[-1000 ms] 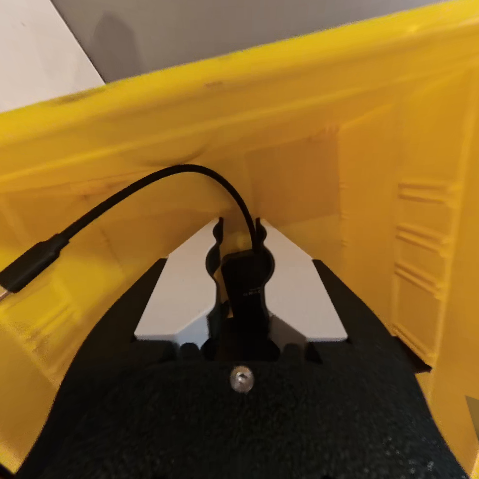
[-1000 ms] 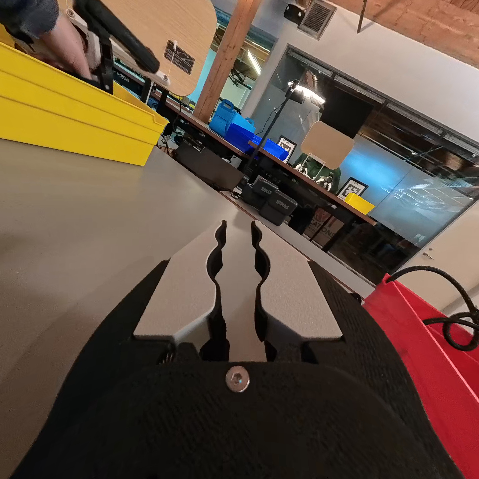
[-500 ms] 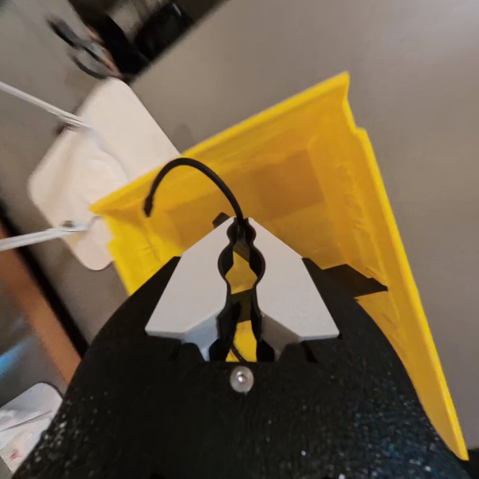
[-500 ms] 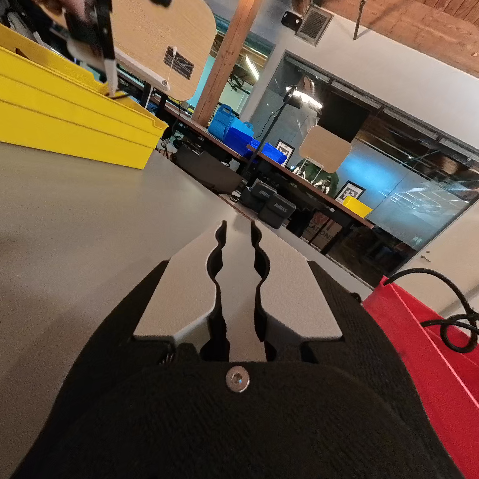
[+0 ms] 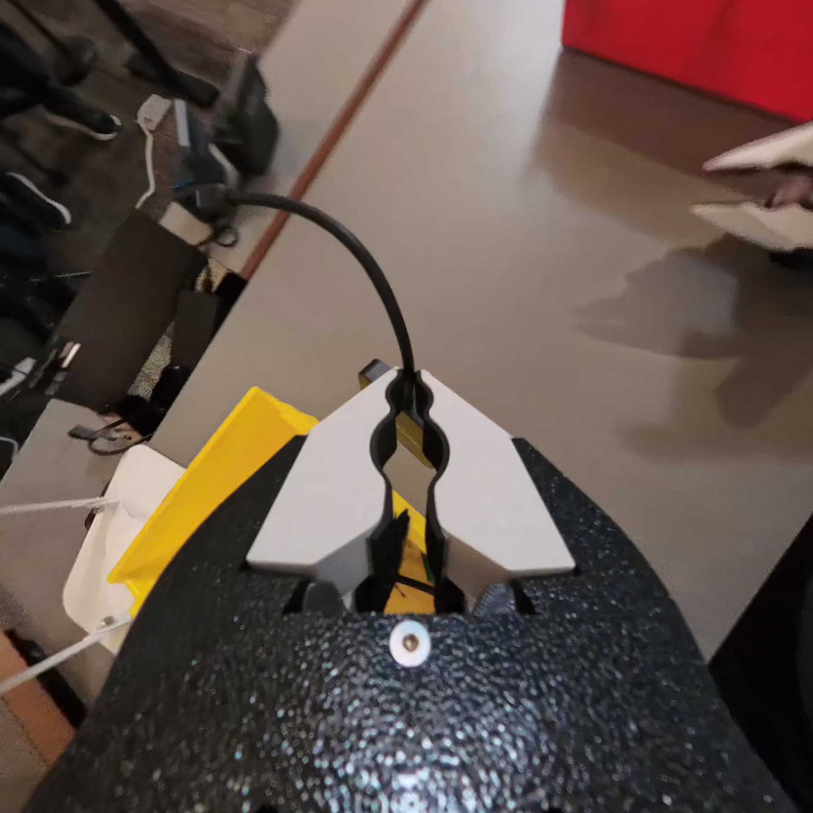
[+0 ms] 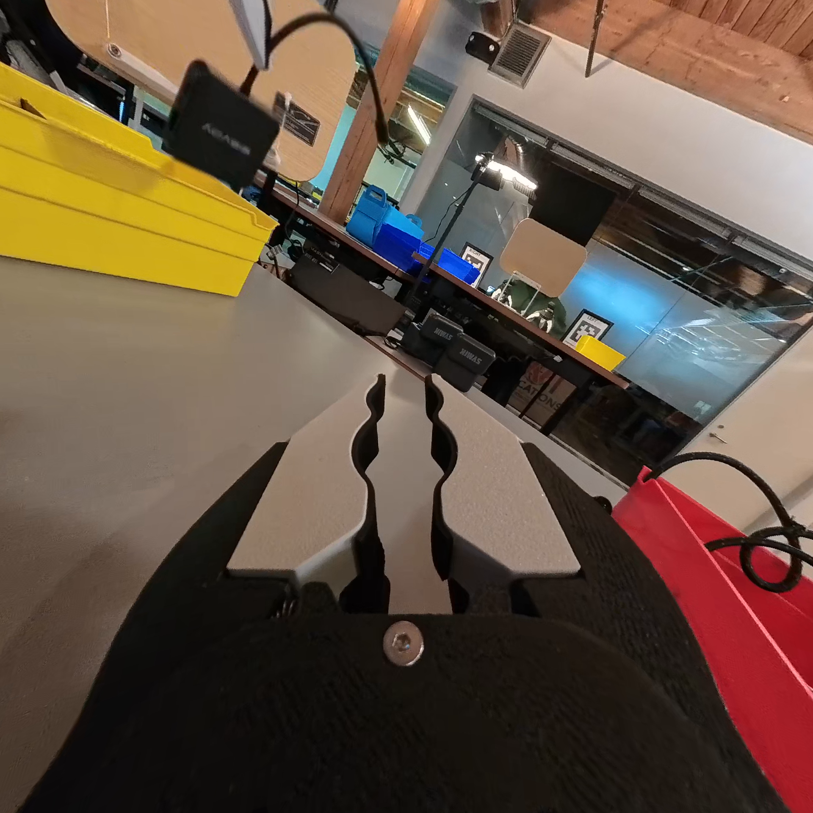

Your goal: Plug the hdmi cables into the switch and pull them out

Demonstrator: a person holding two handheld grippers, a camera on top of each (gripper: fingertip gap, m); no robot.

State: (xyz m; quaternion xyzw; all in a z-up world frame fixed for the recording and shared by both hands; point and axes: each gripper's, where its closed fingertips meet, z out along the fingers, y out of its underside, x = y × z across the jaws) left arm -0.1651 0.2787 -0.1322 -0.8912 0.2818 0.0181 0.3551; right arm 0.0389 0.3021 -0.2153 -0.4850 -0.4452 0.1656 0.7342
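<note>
Nearest the lens, the left gripper was pinched shut on the thin black lead of the switch, whose body showed only as a dark corner beside the fingertips and a sliver through the gap. A second earlier the same claw had been deep inside the yellow bin; by this moment it had lifted clear, with the bin falling away at 7 o'clock and the grey table opening out ahead. The lead arched up and over toward 10 o'clock.

Seen from the right wrist, the switch dangled in mid-air at 11 o'clock over the yellow bin, swinging and slightly blurred beneath a pale finger of the left gripper. The right gripper lay low and nearly level over the table, its jaws a narrow gap apart and empty.

At 4 o'clock, a coiled black hdmi cable rested in the red bin — untouched. The switch appeared fetched but not yet set down, so plugging had evidently not begun; the idle right claw seemed best placed to collect a cable.
</note>
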